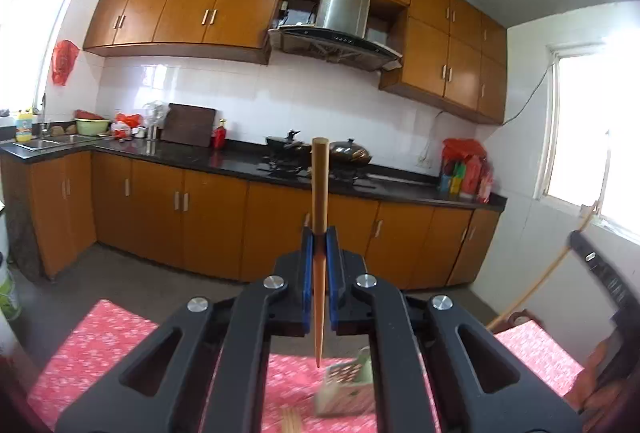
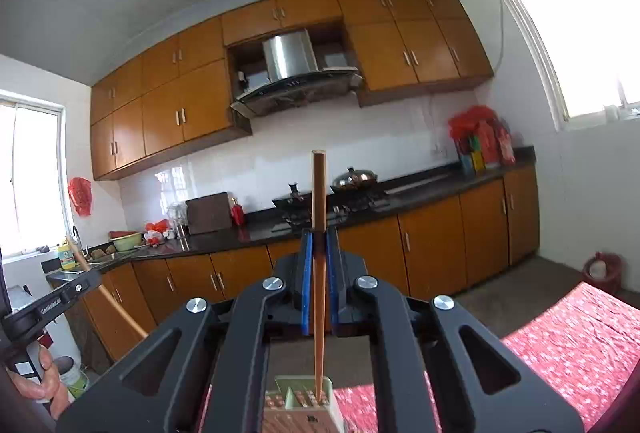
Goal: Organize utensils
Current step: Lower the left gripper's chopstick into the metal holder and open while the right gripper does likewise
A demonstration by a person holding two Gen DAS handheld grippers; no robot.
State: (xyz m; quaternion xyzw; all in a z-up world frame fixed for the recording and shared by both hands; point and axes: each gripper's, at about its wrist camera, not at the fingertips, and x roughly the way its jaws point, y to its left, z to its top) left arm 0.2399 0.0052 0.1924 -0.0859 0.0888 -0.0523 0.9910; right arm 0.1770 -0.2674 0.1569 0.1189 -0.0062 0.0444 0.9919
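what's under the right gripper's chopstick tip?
The chopstick, clamped in the right gripper, has its tip over the green utensil holder. Whether the tip sits inside cannot be told; gripper arms cover the holder's base.

Bright daylight kitchen, windows (image 1: 592, 137) blown out to white on both sides, glare on the glossy wall tiles (image 1: 280, 101), strong fisheye bending at the edges, dark vignetted corners, utensil holder (image 1: 344, 389) blurred
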